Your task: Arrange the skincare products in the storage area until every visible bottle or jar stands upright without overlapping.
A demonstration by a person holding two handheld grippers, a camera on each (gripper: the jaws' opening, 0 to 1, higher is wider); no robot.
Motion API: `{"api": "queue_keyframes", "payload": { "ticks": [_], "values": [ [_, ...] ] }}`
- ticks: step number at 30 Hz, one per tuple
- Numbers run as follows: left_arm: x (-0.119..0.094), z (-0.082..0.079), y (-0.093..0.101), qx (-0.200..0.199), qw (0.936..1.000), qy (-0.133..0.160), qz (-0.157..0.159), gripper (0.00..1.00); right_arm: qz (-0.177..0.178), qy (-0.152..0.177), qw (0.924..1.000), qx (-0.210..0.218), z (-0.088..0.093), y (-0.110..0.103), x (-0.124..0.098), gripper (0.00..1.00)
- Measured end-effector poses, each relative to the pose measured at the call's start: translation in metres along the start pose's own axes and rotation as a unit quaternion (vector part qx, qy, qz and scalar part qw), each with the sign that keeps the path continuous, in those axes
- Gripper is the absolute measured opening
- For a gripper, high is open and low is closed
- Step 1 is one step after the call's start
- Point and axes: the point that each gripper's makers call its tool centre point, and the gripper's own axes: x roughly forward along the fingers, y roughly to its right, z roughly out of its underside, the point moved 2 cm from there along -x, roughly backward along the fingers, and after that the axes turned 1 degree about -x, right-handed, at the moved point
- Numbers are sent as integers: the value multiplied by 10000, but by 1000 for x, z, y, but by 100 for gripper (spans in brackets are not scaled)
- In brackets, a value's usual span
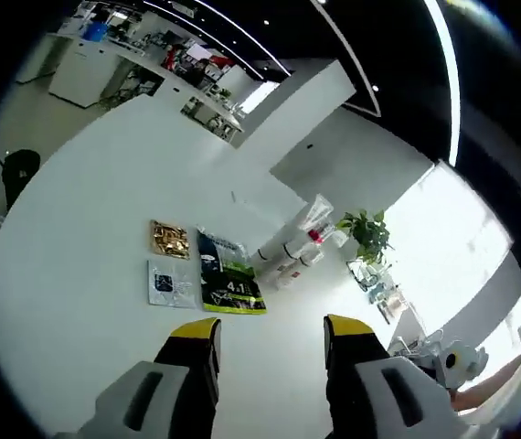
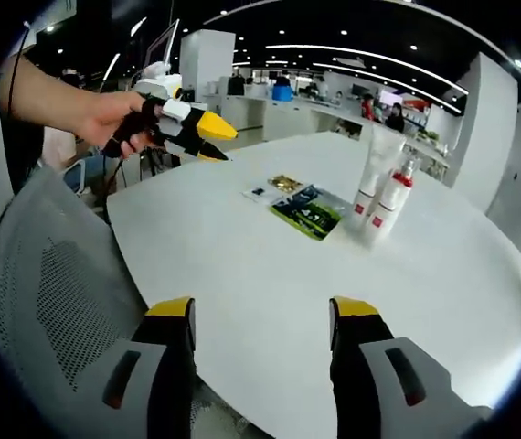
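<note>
A cluster of white skincare bottles (image 2: 381,208) stands on the white round table (image 2: 242,265), close together. Among them are a tall tube (image 2: 375,160) and a bottle with a red collar (image 2: 405,180). In the left gripper view the same bottles (image 1: 290,252) and the red collar (image 1: 314,235) sit past the packets, well ahead of my left gripper (image 1: 271,337), which is open and holds nothing. My right gripper (image 2: 260,315) hangs open over the table's near edge, far from the bottles. A hand holds the left gripper (image 2: 217,139) above the table's left side.
Three flat packets lie beside the bottles: a dark green one (image 1: 229,283), a gold one (image 1: 169,240) and a grey one (image 1: 170,283). A grey mesh chair (image 2: 46,274) stands at the table's near left. A potted plant (image 1: 366,233) grows beyond the table.
</note>
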Motion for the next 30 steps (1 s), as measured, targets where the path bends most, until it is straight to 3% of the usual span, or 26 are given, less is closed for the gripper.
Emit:
{"api": "queue_keyframes", "payload": {
  "ticks": [3, 5, 8, 11, 16, 17, 22, 25, 27, 30],
  "values": [
    [-15, 13, 2, 747, 9967, -234, -222, 47, 36, 66, 10000, 62, -2, 2, -1, 57],
    [-28, 13, 8, 1447, 9886, -108, -392, 47, 90, 120, 9999, 78, -4, 4, -2, 57],
    [-43, 12, 23, 1830, 9823, 161, -369, 47, 125, 186, 9997, 72, -6, 4, -4, 57],
    [-59, 10, 32, 2339, 9692, 514, -571, 50, 161, 293, 9993, 147, -11, 5, -5, 58],
    [-76, 13, 38, 3068, 9439, 842, -883, 73, 199, 671, 9971, 284, -23, 6, -9, 71],
    [-80, 15, 36, 3192, 9392, 824, -959, 76, 196, 736, 9966, 314, -26, 6, -9, 74],
    [-93, 25, 32, 3392, 9310, 793, -1092, 80, 191, 890, 9956, 232, -31, 5, -9, 84],
    [-96, 35, 29, 3412, 9297, 826, -1116, 86, 163, 984, 9950, 107, -34, 3, -9, 84],
    [-95, 46, 25, 3460, 9288, 682, -1136, 88, 150, 1037, 9944, 104, -36, 3, -8, 85],
    [-96, 51, 24, 3738, 9183, 550, -1183, 88, 146, 1043, 9943, 149, -36, 3, -8, 85]
  ]
}}
